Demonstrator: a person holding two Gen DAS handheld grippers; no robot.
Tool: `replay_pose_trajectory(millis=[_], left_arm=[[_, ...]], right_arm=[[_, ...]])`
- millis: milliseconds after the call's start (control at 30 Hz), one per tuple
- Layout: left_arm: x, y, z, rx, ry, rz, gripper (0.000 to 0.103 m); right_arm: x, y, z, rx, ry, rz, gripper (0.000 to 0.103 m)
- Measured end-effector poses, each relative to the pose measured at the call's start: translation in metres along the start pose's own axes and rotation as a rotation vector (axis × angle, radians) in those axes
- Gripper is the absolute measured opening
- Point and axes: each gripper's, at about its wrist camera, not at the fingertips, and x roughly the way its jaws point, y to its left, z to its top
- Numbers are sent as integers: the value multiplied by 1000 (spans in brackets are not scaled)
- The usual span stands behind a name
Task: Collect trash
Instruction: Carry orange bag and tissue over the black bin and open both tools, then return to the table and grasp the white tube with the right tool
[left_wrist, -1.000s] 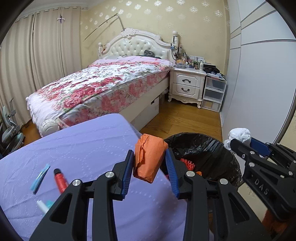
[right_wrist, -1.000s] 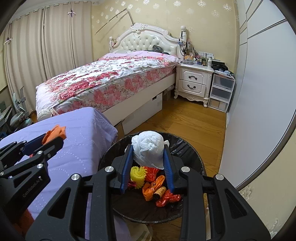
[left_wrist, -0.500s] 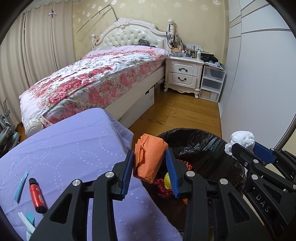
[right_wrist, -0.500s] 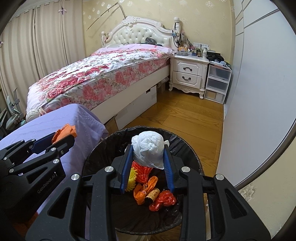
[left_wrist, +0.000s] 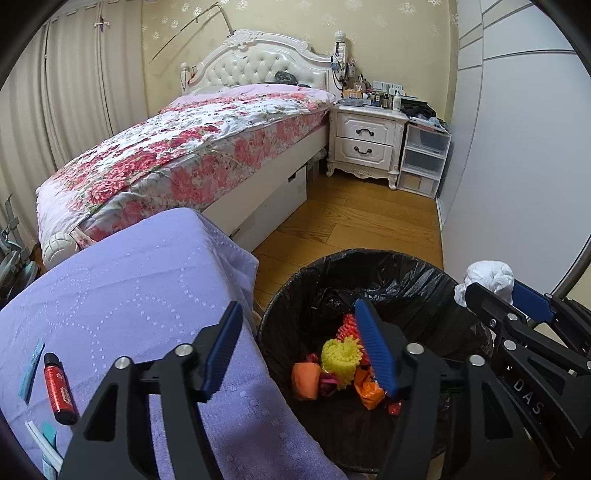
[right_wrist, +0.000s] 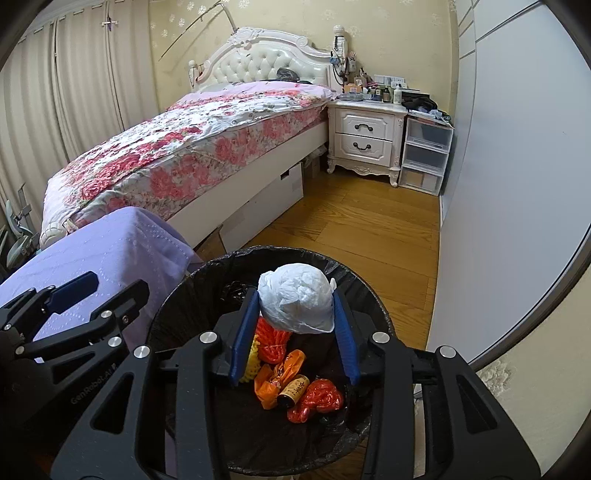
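Observation:
My left gripper is open and empty at the near-left rim of the black-lined trash bin. An orange wad lies in the bin among yellow, red and orange trash. My right gripper is shut on a crumpled white plastic bag and holds it over the bin. The bag also shows in the left wrist view.
The purple-covered table stands left of the bin, with a red tube and blue-white items on its near left. A floral bed, white nightstand and grey wardrobe stand beyond.
My left gripper has opened and the orange wad has dropped into the bin. Both grippers have moved closer over the bin. The right gripper still holds the white bag.

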Motion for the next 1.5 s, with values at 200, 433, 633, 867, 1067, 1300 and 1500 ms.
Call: replay_pose_trajectory(millis=[200, 433, 633, 867, 1067, 1300, 1500], left_arm=[[-4, 1, 0, -6, -11, 3, 74], [-6, 4, -1, -19, -5, 8, 75], [-12, 15, -4, -41, -5, 25, 75], [-25, 29, -14, -63, 4, 37, 75], [-43, 44, -24, -77, 1, 61, 75], [-67, 72, -33, -111, -13, 103, 76], [-87, 97, -43, -139, -24, 147, 76]], right_arm=[[-2, -5, 1, 13, -7, -19, 49], [-2, -6, 2, 13, -7, -27, 51], [-6, -8, -2, 28, -1, -52, 66], [-18, -1, -10, 18, -5, -67, 82], [-32, 16, -17, -13, -20, -60, 86], [-46, 42, -19, -36, -25, -9, 86], [-56, 74, -22, -92, -28, 49, 86]])
